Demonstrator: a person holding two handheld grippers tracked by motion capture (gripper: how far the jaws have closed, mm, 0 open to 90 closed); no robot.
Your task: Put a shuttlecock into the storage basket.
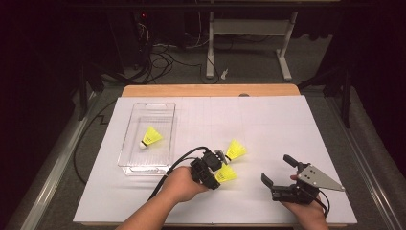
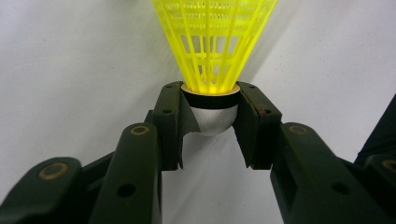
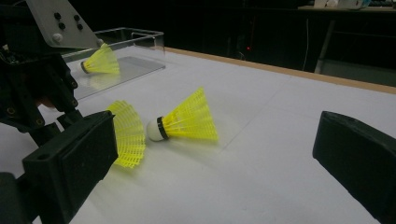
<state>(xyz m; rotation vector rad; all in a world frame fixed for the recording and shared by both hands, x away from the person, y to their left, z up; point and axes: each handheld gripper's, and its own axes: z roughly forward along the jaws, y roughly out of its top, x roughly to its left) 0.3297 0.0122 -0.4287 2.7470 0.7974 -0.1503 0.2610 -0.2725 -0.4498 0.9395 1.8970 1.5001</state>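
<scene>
left gripper (image 1: 216,168): clamped tight on the white cork of a yellow shuttlecock (image 2: 212,51), down low by the white table (image 1: 268,124) | right gripper (image 1: 276,171): jaws wide apart, holding nothing | second shuttlecock (image 1: 235,150) lies just beside the held one | third shuttlecock (image 1: 151,137) sits in the clear tray (image 1: 131,163)
</scene>
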